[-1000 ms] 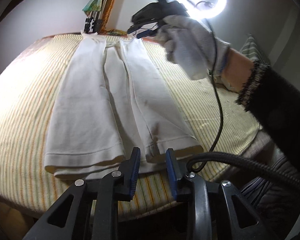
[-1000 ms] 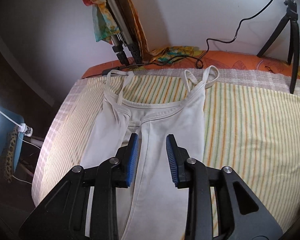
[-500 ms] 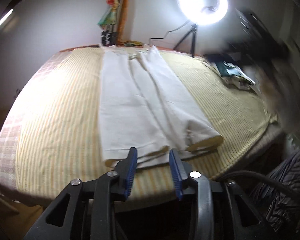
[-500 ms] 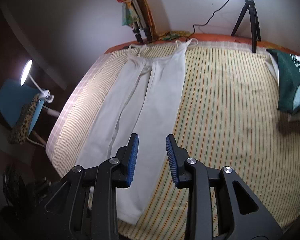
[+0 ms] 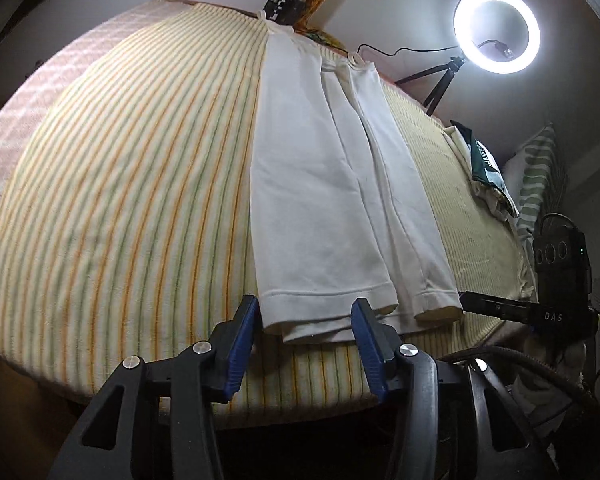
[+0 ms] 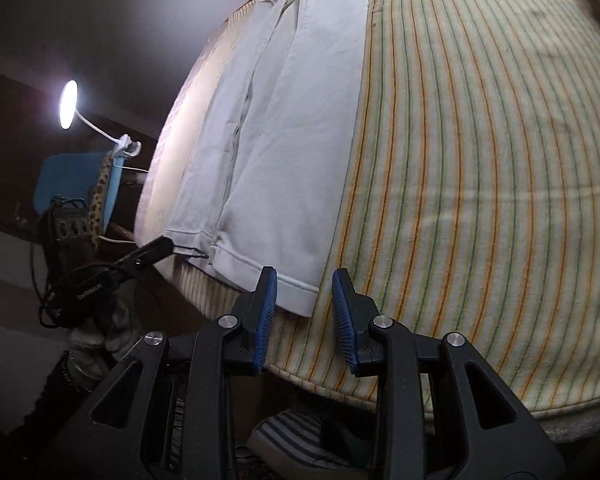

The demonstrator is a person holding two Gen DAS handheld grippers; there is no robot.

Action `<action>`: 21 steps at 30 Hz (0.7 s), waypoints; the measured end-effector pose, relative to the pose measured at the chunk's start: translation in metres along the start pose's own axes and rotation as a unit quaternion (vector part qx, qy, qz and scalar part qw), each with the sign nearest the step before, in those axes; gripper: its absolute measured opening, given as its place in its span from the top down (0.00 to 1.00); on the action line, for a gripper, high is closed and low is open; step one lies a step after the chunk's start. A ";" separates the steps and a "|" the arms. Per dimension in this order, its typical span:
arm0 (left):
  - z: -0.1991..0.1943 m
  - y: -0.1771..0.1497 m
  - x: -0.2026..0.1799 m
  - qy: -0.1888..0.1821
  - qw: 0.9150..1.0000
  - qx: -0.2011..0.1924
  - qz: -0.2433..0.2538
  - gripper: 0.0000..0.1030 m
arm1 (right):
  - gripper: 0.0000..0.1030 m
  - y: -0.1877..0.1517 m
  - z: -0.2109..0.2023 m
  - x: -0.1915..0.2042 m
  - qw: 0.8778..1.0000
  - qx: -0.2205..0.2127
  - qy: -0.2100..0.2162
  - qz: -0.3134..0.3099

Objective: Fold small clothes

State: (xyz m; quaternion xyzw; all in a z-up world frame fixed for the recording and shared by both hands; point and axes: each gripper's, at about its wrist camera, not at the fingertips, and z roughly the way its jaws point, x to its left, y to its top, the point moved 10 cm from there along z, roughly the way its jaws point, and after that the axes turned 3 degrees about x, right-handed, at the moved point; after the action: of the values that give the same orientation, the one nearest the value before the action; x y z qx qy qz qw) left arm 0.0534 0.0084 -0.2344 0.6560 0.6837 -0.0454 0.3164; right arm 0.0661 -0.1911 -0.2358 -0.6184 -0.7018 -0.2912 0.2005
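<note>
Both fisheye views sit low at the near edge of the bed [image 5: 112, 184], looking forward along their own blue-padded fingers. The left wrist view faces up the length of the white garment [image 5: 316, 208] toward a ring light [image 5: 496, 30], close to the hem. The right wrist view looks from the garment's right corner, angled left toward a desk lamp [image 6: 69, 104]. The 2 views share the hem, the striped bedcover and each other's hand-held gripper.

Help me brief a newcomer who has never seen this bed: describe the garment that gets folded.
Start at the striped blanket covering the bed. Down its middle lies a white strappy garment, sides folded inward, hem at the near edge by both open grippers. It is the only plain white piece; the green clothes sit far off beside the striped pillow.
</note>
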 end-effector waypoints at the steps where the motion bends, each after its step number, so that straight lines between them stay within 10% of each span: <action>1: -0.001 0.000 -0.001 -0.002 1.000 -0.003 -0.001 0.54 | 0.70 -0.002 -0.001 -0.001 1.000 0.000 0.008 0.004; 9: 0.001 0.002 0.006 0.000 1.000 0.000 -0.007 0.89 | 0.79 -0.005 0.001 0.003 0.999 0.005 0.032 -0.003; 21: -0.011 0.007 0.003 -0.011 1.000 -0.014 -0.013 0.97 | 0.93 -0.001 -0.005 0.009 0.998 -0.014 0.067 0.008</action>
State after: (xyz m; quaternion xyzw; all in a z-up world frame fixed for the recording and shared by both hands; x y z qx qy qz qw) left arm 0.0557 0.0170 -0.2252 0.6421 0.6890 -0.0469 0.3328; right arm 0.0636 -0.1876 -0.2261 -0.6060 -0.6774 -0.3403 0.2410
